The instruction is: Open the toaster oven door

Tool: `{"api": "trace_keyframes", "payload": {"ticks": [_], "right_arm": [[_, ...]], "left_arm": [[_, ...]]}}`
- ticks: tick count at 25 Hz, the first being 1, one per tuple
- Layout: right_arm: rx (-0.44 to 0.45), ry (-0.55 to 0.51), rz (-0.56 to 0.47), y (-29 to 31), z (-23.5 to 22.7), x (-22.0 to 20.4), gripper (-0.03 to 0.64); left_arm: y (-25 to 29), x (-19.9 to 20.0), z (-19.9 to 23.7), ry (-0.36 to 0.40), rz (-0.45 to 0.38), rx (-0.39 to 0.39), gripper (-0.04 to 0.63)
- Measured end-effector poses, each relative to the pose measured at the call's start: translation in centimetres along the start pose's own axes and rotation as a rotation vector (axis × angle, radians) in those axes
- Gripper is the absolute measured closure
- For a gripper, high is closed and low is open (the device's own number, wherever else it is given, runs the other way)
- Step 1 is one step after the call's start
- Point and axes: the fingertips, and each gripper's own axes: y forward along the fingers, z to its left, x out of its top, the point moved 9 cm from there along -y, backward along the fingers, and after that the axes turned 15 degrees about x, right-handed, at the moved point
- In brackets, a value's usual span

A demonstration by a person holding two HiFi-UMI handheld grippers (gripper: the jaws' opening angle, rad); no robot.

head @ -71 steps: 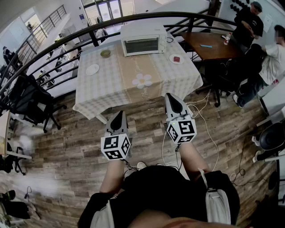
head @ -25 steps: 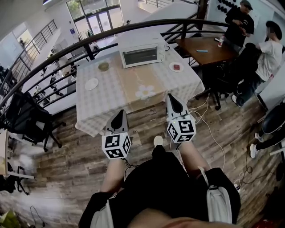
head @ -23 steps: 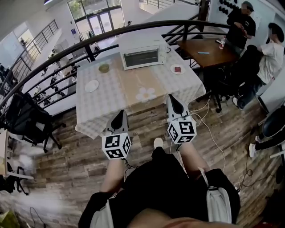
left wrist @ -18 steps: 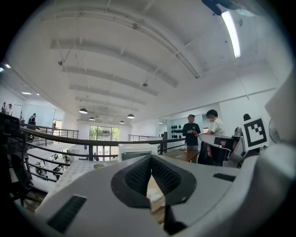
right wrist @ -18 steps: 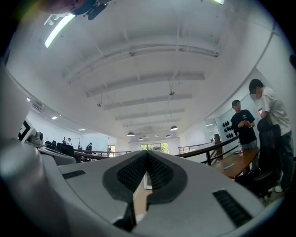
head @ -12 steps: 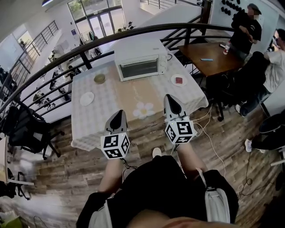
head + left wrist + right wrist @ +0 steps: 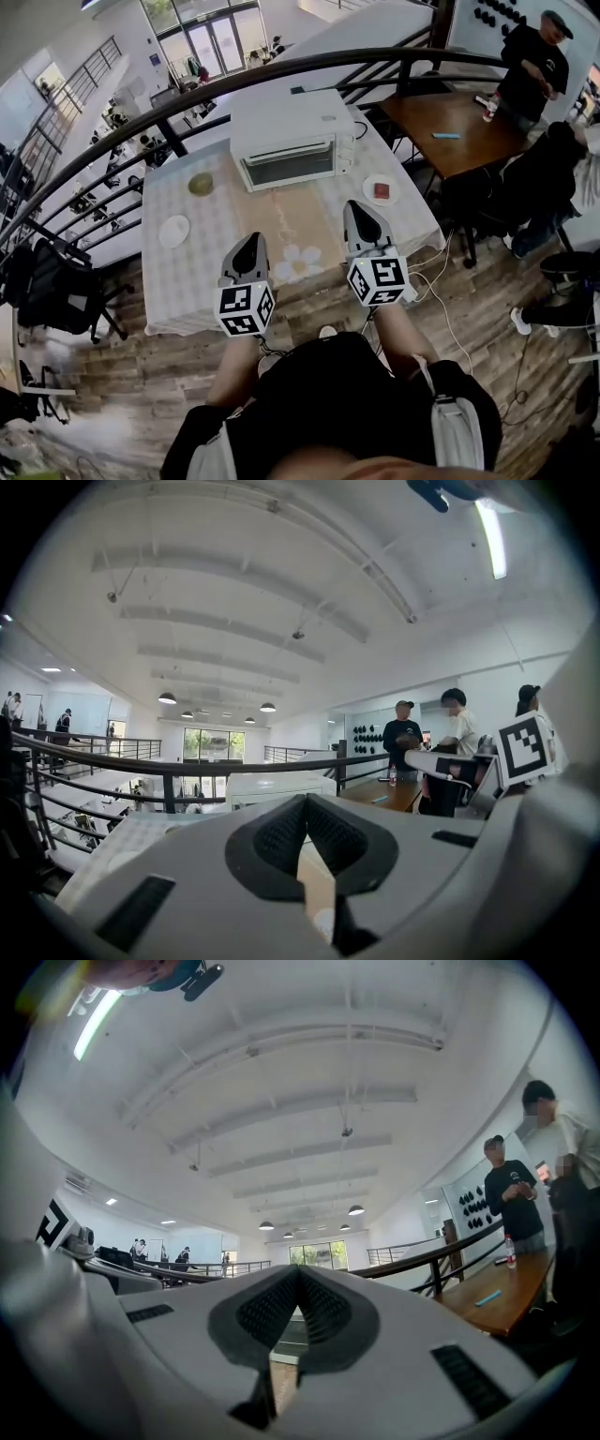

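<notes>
left gripper and right gripper, grey two-jaw tools, both pinched shut and empty, point over the near edge of the checked-cloth table toward the white box-shaped toaster oven at its far side, likely readying a reach; its glass door looks closed.

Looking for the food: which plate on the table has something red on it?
The plate right of the toaster oven; the left plate looks bare.
</notes>
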Motion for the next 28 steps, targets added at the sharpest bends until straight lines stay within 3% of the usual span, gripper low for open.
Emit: {"api": "trace_keyframes", "payload": {"ticks": [12, 19, 28], "right_arm": [[0.008, 0.002, 0.037, 7.5, -6.7, -1.3, 0.614], [-0.007, 0.012, 0.077, 9.6, -7.4, -2.2, 0.615], [-0.065, 0.026, 0.085, 11.9, -8.5, -3.1, 0.614]], "left_arm": [[9.7, 1.2, 0.1, 0.000, 0.021, 0.008, 0.581], [11.9, 0.9, 1.4, -0.008, 0.054, 0.000, 0.581], [15.0, 1.7, 2.8, 0.003, 0.031, -0.043, 0.581]]}}
